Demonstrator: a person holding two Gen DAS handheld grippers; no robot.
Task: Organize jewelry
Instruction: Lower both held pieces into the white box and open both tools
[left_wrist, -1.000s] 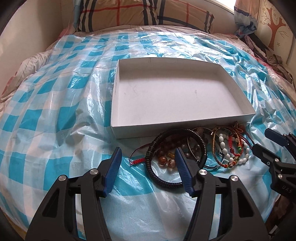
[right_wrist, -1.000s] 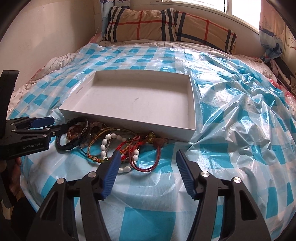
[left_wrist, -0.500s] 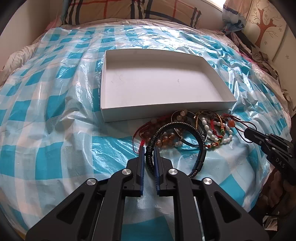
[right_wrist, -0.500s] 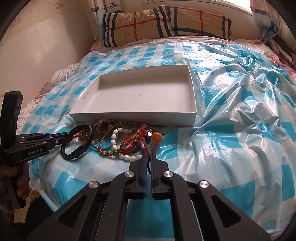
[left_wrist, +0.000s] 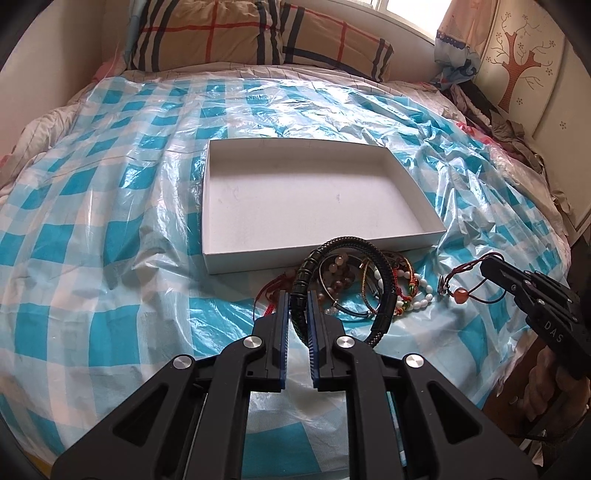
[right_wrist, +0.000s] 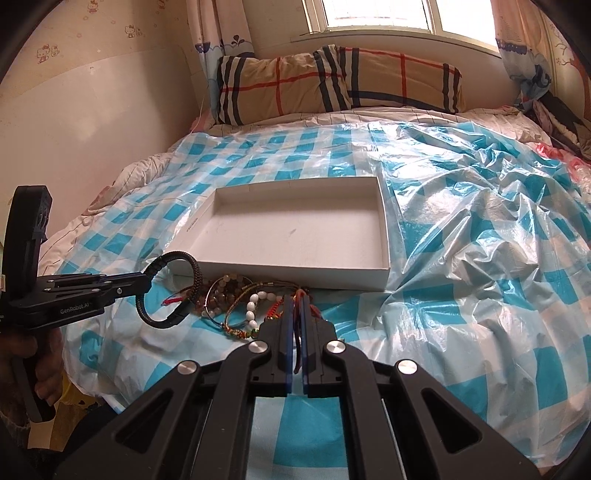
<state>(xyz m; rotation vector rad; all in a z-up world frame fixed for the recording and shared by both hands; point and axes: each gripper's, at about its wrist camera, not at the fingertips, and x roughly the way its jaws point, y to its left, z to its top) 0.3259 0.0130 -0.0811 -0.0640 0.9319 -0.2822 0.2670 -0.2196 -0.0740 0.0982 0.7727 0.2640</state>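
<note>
Nearest you, your left gripper is clamped on the black braided bracelet, pinching its beaded section so the loop stands lifted above the plastic sheet near the bed's front edge. Your right gripper is clenched on the red cord bracelet, whose cord runs between the blue pads; from the left wrist view its orange bead and small charm hang just off the sheet, a little apart from the pile. Between the two grippers lies the rest of the jewelry: a brown bead strand, a thin bangle, a white bead bracelet and a multicoloured woven one, tangled together and touching. Just behind the pile sits the white shallow box, its front wall close to the beads, nothing visible inside. Beyond it the checked sheet runs up to the plaid pillows at the head of the bed.
</note>
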